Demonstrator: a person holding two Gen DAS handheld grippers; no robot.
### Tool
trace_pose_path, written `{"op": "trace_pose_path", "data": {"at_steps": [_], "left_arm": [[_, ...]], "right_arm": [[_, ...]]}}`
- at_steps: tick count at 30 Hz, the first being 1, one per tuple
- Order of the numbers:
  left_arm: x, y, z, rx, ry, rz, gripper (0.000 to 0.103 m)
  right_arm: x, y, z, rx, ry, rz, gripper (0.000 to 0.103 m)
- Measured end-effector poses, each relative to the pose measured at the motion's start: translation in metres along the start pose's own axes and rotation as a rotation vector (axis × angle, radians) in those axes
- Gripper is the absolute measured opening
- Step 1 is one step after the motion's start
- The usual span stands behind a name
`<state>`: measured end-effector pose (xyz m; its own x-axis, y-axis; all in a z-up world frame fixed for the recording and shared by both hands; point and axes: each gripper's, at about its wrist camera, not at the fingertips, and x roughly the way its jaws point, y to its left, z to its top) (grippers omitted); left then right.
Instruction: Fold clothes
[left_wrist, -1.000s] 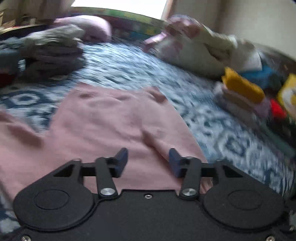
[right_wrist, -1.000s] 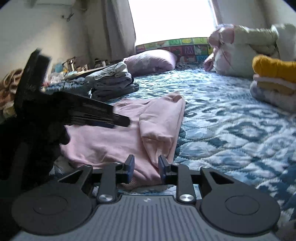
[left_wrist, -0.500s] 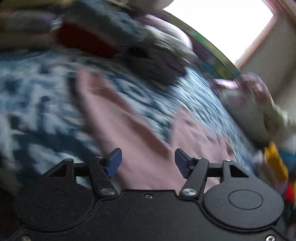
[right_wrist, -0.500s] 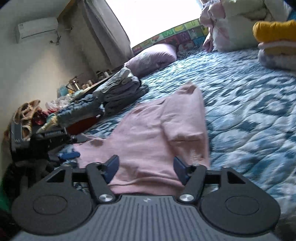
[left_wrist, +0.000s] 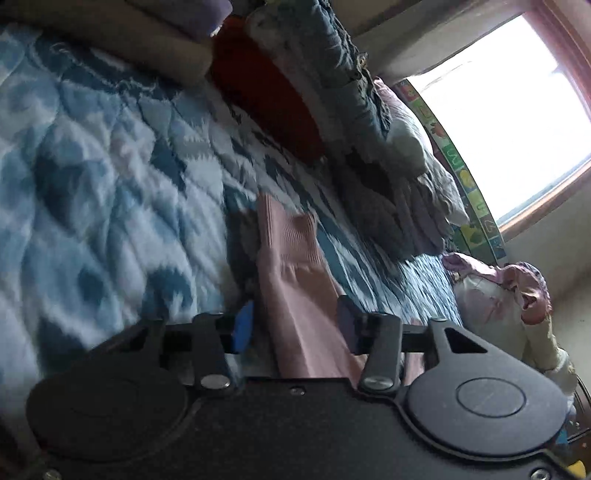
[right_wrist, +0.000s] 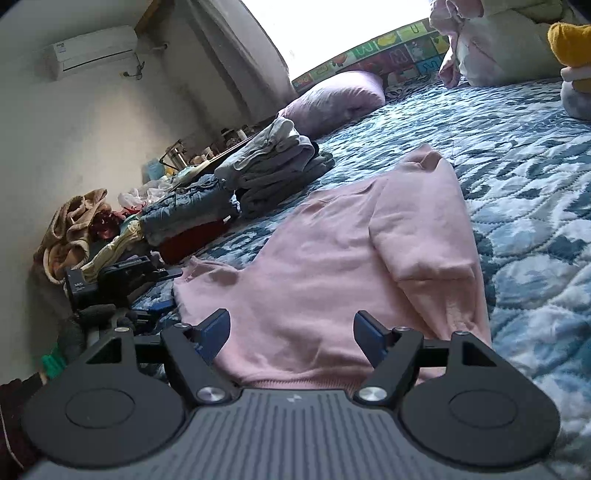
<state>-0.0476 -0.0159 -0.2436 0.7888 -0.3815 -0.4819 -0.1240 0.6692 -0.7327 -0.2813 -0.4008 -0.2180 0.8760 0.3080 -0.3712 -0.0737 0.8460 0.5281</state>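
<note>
A pink sweatshirt (right_wrist: 332, 258) lies flat on the blue patterned quilt (right_wrist: 535, 166), its right sleeve folded in over the body. My right gripper (right_wrist: 291, 334) is open wide just above the ribbed hem, with nothing between its fingers. The left sleeve (left_wrist: 291, 258) stretches out to the side, ribbed cuff at its far end. My left gripper (left_wrist: 294, 326) is rolled to one side and open, and the sleeve passes between its blue fingers. In the right wrist view the left gripper (right_wrist: 171, 290) sits low at the sleeve's end.
Folded grey clothes (right_wrist: 273, 166), jeans (right_wrist: 184, 210) and a red garment (left_wrist: 266, 85) are stacked along the left of the bed. A purple pillow (right_wrist: 332, 99) and bundled bedding (right_wrist: 498, 48) lie at the far end. A yellow garment (right_wrist: 569, 44) tops a pile at the right.
The left gripper swung from over the sweatshirt's body to the left sleeve and rolled sideways. The right gripper's fingers spread from nearly together to wide open.
</note>
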Motion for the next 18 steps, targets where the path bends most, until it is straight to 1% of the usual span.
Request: {"op": "trace_pose_path", "data": {"at_steps": [1, 2, 3, 4, 5, 7, 11, 14, 17, 18], "left_arm": [[0.000, 0.000, 0.001, -0.006, -0.001, -0.006, 0.034], [0.001, 0.000, 0.003, -0.012, -0.003, -0.013, 0.033], [0.001, 0.000, 0.004, -0.017, -0.004, -0.019, 0.023], [0.002, 0.000, 0.006, -0.023, -0.005, -0.026, 0.006], [0.002, 0.000, 0.007, -0.029, -0.007, -0.032, 0.001], [0.002, -0.002, 0.009, -0.033, -0.011, -0.047, 0.000], [-0.010, -0.048, -0.007, 0.106, -0.023, -0.147, 0.000], [-0.017, -0.092, -0.036, 0.286, -0.011, -0.181, 0.000], [-0.019, -0.135, -0.080, 0.512, 0.004, -0.190, 0.000], [-0.017, -0.146, -0.094, 0.563, 0.019, -0.199, 0.000]], "right_arm": [[0.001, -0.002, 0.002, 0.000, -0.003, 0.001, 0.073], [0.003, -0.004, 0.004, 0.000, -0.007, 0.001, 0.073], [0.004, -0.007, 0.005, 0.002, -0.010, -0.002, 0.073], [0.004, -0.009, 0.007, 0.008, -0.013, 0.000, 0.073], [0.004, -0.011, 0.008, 0.016, -0.016, 0.003, 0.073], [0.004, -0.015, 0.012, 0.031, -0.024, 0.010, 0.073], [0.003, -0.019, 0.021, 0.060, -0.049, 0.045, 0.072], [0.000, -0.024, 0.026, 0.107, -0.072, 0.078, 0.069], [-0.003, -0.032, 0.030, 0.159, -0.094, 0.092, 0.068], [-0.005, -0.036, 0.031, 0.180, -0.101, 0.094, 0.068]]}}
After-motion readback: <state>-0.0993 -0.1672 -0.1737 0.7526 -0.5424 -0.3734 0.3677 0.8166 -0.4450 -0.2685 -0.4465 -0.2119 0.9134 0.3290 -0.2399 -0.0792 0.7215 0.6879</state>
